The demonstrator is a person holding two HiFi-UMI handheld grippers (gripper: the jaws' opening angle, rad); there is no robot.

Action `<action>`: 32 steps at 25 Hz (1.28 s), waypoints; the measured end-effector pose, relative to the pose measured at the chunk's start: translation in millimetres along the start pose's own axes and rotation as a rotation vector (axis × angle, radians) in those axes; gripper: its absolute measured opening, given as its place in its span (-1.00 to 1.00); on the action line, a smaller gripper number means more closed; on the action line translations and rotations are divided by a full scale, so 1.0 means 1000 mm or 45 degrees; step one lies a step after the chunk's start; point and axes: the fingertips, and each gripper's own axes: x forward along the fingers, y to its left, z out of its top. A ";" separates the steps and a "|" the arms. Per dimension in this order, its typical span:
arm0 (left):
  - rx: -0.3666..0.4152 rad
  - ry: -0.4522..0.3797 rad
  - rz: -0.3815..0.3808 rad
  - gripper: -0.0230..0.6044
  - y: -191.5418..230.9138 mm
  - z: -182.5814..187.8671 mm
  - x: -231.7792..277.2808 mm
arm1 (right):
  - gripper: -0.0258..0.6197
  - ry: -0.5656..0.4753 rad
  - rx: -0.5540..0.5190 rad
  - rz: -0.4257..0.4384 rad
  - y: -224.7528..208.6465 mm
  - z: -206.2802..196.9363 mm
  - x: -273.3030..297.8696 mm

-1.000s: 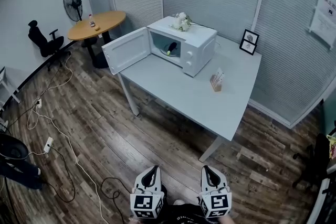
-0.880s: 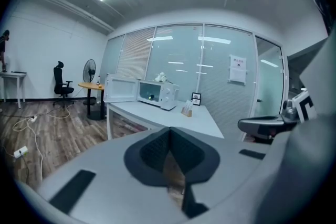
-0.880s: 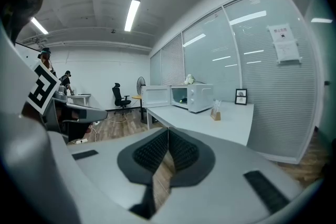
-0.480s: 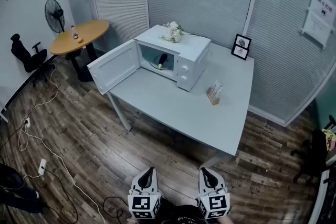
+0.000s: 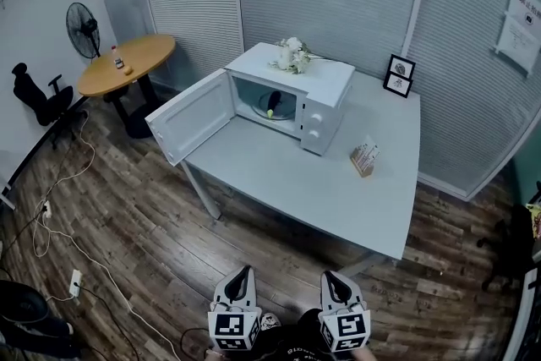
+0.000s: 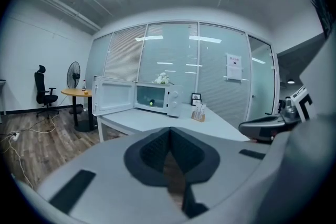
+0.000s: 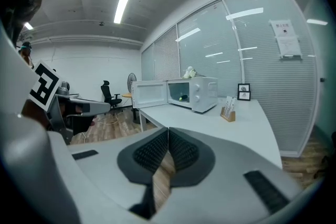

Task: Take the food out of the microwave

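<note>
- The white microwave stands on the grey worktop. Its door hangs wide open to the left.
- The food is inside the microwave. It is a dark thing with a green-yellow end.
- The left gripper is low down over the wood floor, well apart from the worktop. Its jaws are pressed together and hold nothing.
- The right gripper is near it. Its jaws are pressed together too, with nothing in them.
- White flowers lie on top of the microwave.
- A small card stand and a picture frame sit on the worktop, to the right of the microwave.
</note>
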 end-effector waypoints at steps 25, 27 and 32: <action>-0.092 0.032 0.146 -0.90 0.081 0.039 0.136 | -0.91 -0.002 0.056 0.181 -0.040 0.073 0.196; -0.097 0.035 0.158 -0.90 0.082 0.043 0.151 | -0.91 -0.003 0.051 0.194 -0.050 0.080 0.209; -0.111 0.027 0.187 -0.90 0.082 0.052 0.187 | -0.91 -0.021 0.047 0.214 -0.079 0.097 0.244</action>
